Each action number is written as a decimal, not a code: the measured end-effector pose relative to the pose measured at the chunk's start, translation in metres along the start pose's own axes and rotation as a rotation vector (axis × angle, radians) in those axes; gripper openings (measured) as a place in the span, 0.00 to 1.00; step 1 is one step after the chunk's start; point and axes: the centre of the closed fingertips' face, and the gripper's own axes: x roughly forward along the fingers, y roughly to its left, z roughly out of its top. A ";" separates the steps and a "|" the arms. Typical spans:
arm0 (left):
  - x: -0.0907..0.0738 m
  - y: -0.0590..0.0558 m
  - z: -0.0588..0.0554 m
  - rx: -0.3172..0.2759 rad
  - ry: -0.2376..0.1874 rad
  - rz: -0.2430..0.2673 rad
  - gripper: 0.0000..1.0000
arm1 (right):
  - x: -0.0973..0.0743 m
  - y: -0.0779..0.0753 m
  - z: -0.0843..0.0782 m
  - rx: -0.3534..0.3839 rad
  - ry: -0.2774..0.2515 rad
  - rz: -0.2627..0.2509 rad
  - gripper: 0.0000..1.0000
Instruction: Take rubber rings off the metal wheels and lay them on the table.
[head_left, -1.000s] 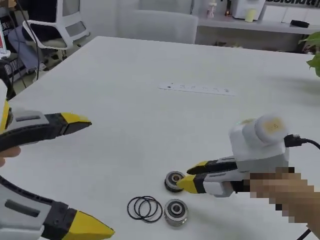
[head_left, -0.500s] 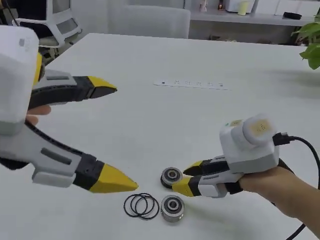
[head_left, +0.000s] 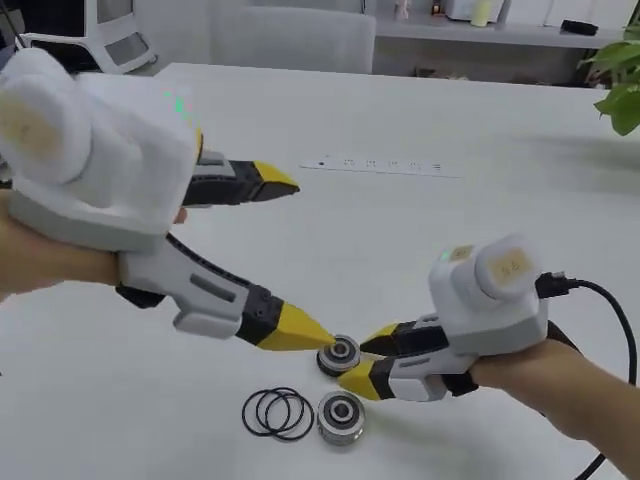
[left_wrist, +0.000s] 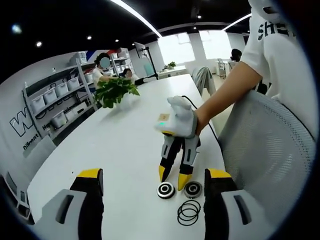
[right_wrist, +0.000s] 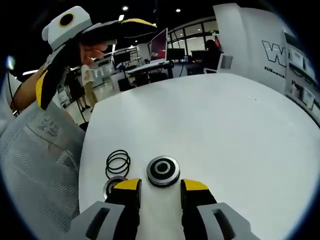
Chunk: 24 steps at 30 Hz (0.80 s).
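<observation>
Now find the far wheel (head_left: 340, 355) flat on the bench (head_left: 480, 130), dark round the rim, perhaps wearing rubber, though cannot tell for sure. Just beside it, nearer the person, see the near wheel (head_left: 341, 416), brighter and probably bare. Next to that, note a small heap of three or so black rings (head_left: 277, 413), overlapped and lying loose on the bench. Moving outward, meet the right tongs (head_left: 362, 358), held low and spread only a little, with the far wheel just ahead of the tips and roughly in line with the gap. Opposite, meet the left tongs (head_left: 308, 262), spread wide, lower jaw dipped to the far wheel's other side, touching it or just short of it (cannot tell which), upper jaw well above the bench. Looks like the step of pinning the wheel from one side and picking at its rim from the other. Could go wrong by pushing from one side alone, sending the wheel skating across the smooth bench. Could also slip a tip off the metal, or let a stretched ring snap away. Might knock the near wheel or scatter the heap with so wide a left jaw passing close by.
</observation>
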 end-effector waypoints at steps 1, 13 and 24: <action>0.002 0.001 -0.002 0.000 0.003 0.000 0.79 | 0.000 0.000 0.000 -0.004 0.001 -0.001 0.28; 0.043 -0.001 -0.022 -0.043 -0.015 -0.017 0.63 | 0.001 -0.002 0.000 -0.020 0.001 -0.012 0.25; 0.062 0.003 -0.054 -0.195 -0.032 0.040 0.39 | 0.001 -0.003 -0.001 -0.022 0.005 -0.017 0.22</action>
